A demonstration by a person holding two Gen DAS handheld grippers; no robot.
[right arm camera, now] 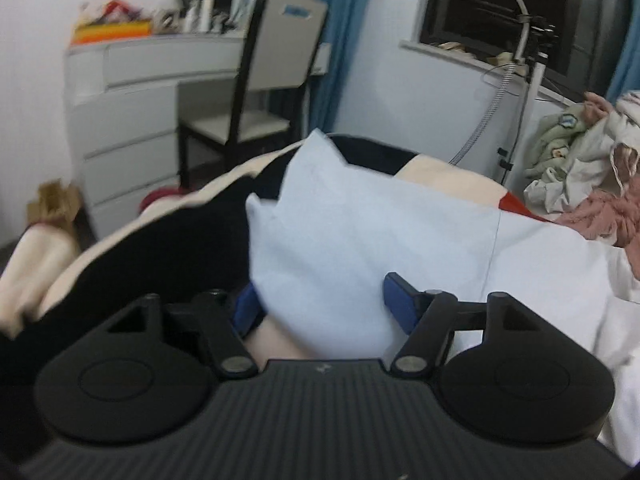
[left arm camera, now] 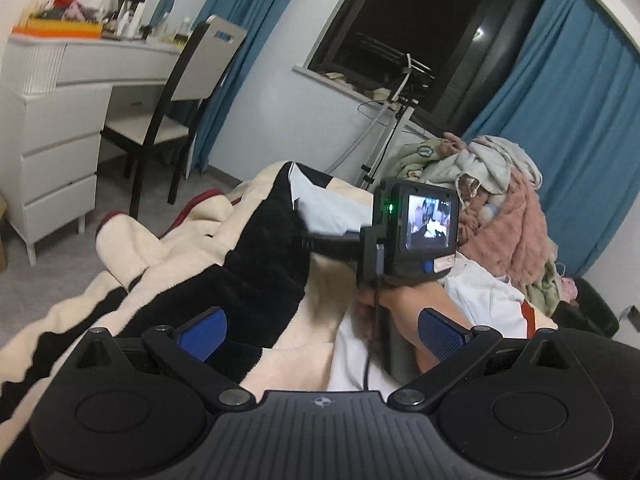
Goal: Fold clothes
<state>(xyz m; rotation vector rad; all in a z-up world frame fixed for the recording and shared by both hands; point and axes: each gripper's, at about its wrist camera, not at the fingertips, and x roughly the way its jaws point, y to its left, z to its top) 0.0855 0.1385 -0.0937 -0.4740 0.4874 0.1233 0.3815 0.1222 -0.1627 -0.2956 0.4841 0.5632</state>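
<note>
A pale blue-white garment [right arm camera: 372, 232] with a red trim lies on a cream and black fleece blanket [left arm camera: 240, 264] on the bed. In the right wrist view my right gripper [right arm camera: 326, 306] has a fold of the garment between its blue pads [right arm camera: 400, 304], with the jaws partly apart. In the left wrist view my left gripper [left arm camera: 320, 330] is open and empty above the blanket, behind the right gripper's body [left arm camera: 412, 232] and the hand holding it. The garment shows there as a white patch [left arm camera: 492, 300] to the right.
A heap of clothes [left arm camera: 500, 200] in pink, green and white lies at the right. A white dresser [left arm camera: 52, 120] and a chair [left arm camera: 176, 100] stand at the left. A window [left arm camera: 420, 28] with blue curtains and a stand [left arm camera: 388, 136] are behind the bed.
</note>
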